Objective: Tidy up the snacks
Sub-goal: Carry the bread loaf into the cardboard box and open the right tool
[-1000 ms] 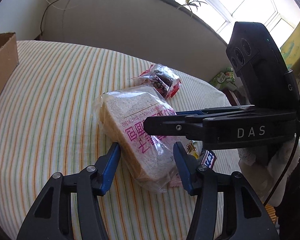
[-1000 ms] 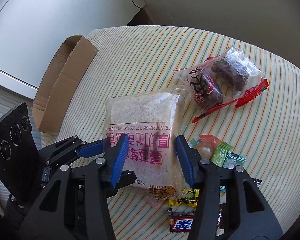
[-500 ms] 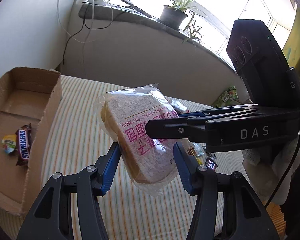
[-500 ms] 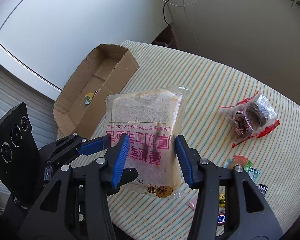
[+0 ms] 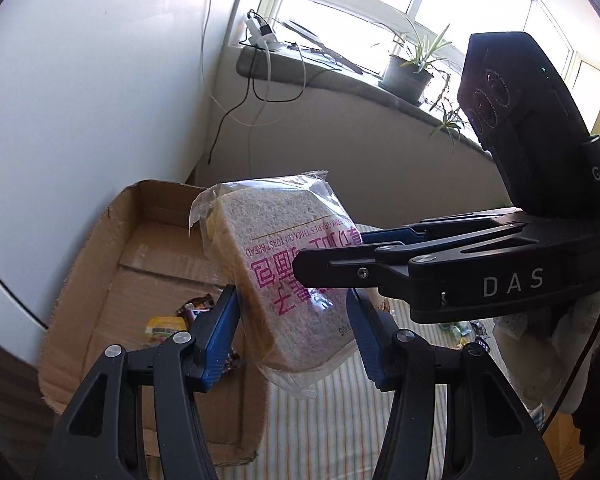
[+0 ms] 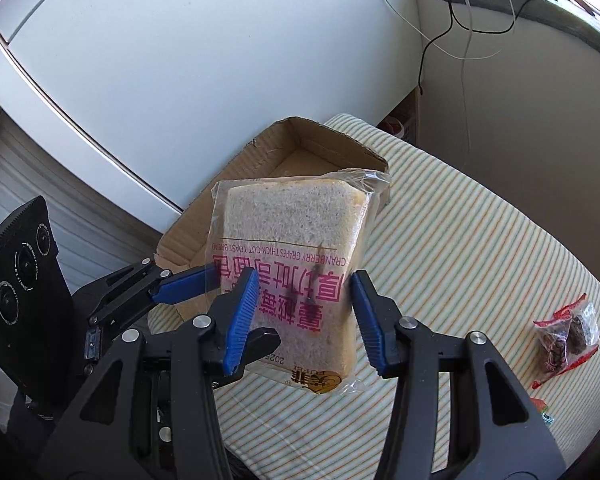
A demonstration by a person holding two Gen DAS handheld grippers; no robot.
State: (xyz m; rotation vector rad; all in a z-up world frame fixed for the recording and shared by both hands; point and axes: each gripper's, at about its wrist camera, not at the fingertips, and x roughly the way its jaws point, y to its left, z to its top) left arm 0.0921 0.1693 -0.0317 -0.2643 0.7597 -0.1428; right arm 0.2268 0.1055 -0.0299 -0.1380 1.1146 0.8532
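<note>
Nearest to the cameras, the bread pack (image 5: pixel 284 280) is held in the air by both claws at once. The left claw (image 5: pixel 292 334) is clamped on its two flat faces near the lower end, and the right claw (image 6: pixel 304 316) is clamped across its width — the blue pads of each are pressed against the clear wrapper. In the left wrist view the right claw is seen coming in from the right side, with its fingers closed on the printed part of the pack.

Just behind and below the pack, the cardboard box (image 5: pixel 100 264) is seen with its top open. Two or three small wrapped sweets (image 5: pixel 168 322) are already lying on its bottom, so a part of the sorting is judged as done. The bread pack is above the near edge of the box, not yet inside it.

Farther away, on the striped counter (image 6: pixel 480 248), a red-edged bag of dark pastries (image 6: pixel 564 340) is still lying well apart from the box — it is left to be moved. At the right edge of the left wrist view some more small wrappers (image 5: pixel 468 328) are seen on the counter, too small to be named. The task is judged to be in its early or middle part.
</note>
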